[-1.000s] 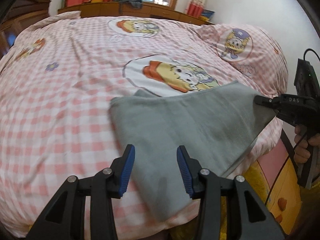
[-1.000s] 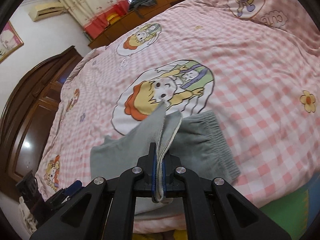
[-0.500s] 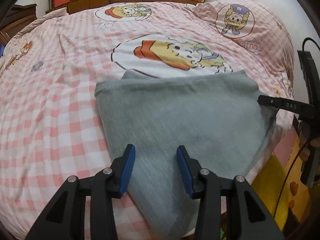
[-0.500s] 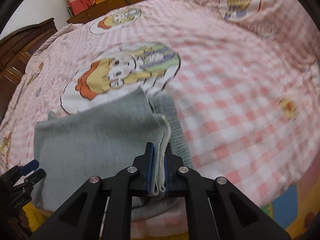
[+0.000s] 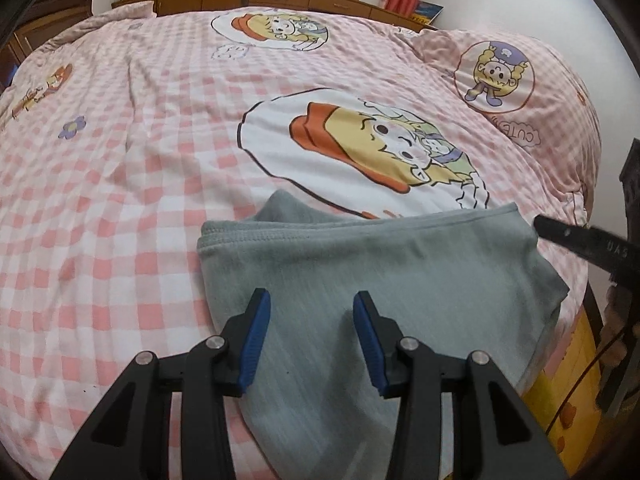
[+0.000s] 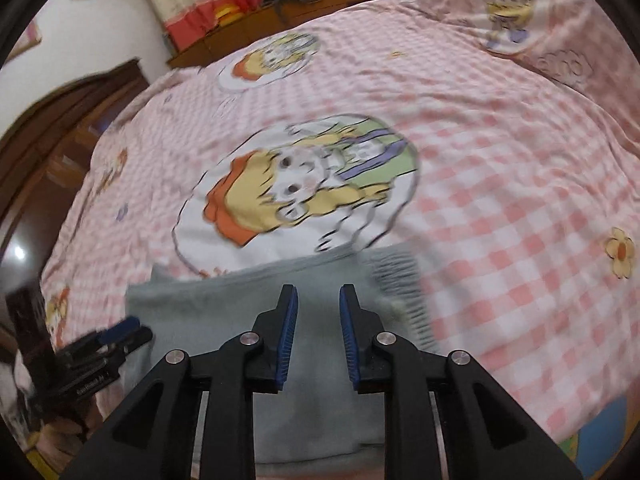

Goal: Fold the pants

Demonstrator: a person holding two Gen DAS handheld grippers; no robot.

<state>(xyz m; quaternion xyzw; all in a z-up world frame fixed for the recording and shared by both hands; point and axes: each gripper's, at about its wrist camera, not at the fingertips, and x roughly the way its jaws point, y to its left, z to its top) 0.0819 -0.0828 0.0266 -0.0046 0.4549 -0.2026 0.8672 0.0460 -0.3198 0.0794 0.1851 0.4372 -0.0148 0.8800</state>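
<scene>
grey pants (image 5: 384, 280); pink-white checked bedspread (image 5: 120, 208) with cartoon prints; black claws, blue pads (image 5: 256, 336).

I see the left gripper (image 5: 308, 300) angled downward, jaws parted, nothing clamped. The right gripper (image 6: 319, 294) (jaws just been opening) also tilts down, blue pads (image 6: 289, 332) apart, gripping nothing.

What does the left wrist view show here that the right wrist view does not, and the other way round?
Only the left wrist view: the pants' stacked folded edges at their far left corner, sharp.

Only the right wrist view: the ribbed waistband, blurred, and an orange flower print.

Both: the grey pants lying on the pink checked bedspread, each gripper seen from the other side, left gripper open and right gripper open, its jaws just opened, nothing clamped.
</scene>
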